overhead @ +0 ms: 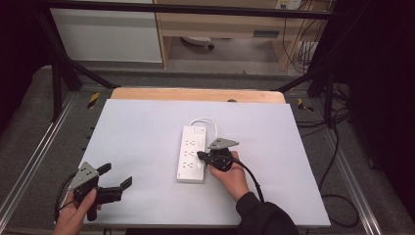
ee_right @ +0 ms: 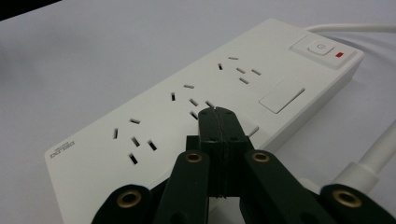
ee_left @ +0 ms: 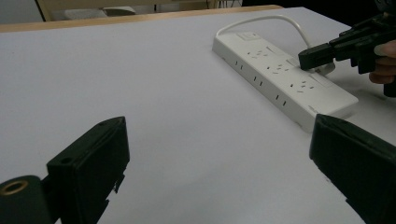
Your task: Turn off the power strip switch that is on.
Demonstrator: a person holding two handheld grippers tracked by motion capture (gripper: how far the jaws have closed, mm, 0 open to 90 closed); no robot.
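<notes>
The right gripper (ee_right: 218, 122), jaws pressed flat together, rests its tips on the white power strip (ee_right: 140, 116) beside the middle socket (ee_right: 191, 100). A power switch (ee_right: 320, 48) with a red indicator (ee_right: 339, 55) sits at the strip's far end, and a white cable (ee_right: 373, 158) lies at lower right.

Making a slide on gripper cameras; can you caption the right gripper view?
Right gripper, fingers shut together, poised over the middle of a white power strip on the table.

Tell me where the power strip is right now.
In the high view, the power strip lies on the white table, right of centre, with the shut right claw at its right edge.
</notes>
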